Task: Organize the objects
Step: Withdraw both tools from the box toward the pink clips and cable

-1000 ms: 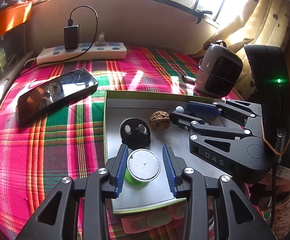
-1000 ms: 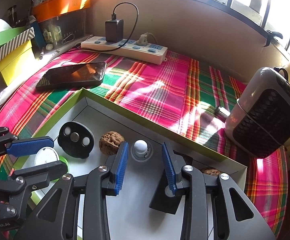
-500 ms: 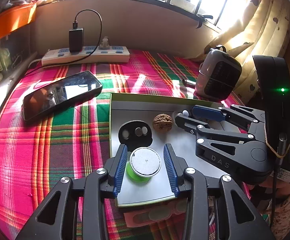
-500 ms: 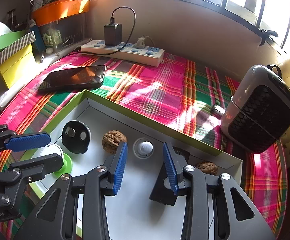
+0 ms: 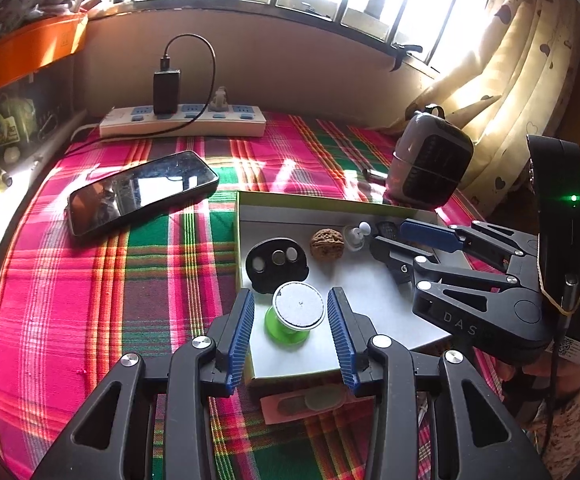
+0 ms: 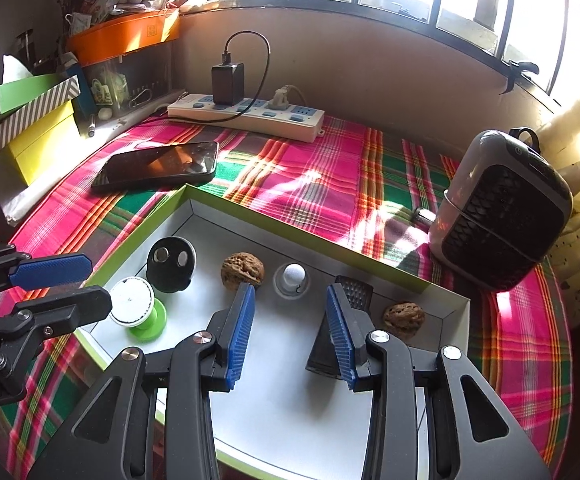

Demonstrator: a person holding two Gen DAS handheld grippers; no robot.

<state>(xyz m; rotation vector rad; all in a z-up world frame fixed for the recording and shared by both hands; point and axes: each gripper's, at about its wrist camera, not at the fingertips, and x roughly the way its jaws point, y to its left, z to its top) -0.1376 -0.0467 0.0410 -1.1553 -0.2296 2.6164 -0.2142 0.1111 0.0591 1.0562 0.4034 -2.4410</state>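
In the left wrist view, the left gripper (image 5: 292, 330) has just been opening, its blue pads standing clear on either side of the green spool with a white paper top (image 5: 296, 314), which stands in the shallow white box with a green rim (image 5: 330, 199); backing straight away should leave it upright. In the right wrist view, the right gripper (image 6: 290, 330) hangs with jaws apart and empty over the same box, which holds the spool, a black round disc with holes (image 6: 171, 262), two brown walnuts (image 6: 243, 271), a small white knob (image 6: 293, 276) and a black wedge-shaped block (image 6: 324, 350).

Plaid-covered table (image 5: 89, 280) bears phone (image 5: 141, 190), power strip (image 5: 181, 122), tray (image 5: 370, 300), heater (image 5: 430, 168).
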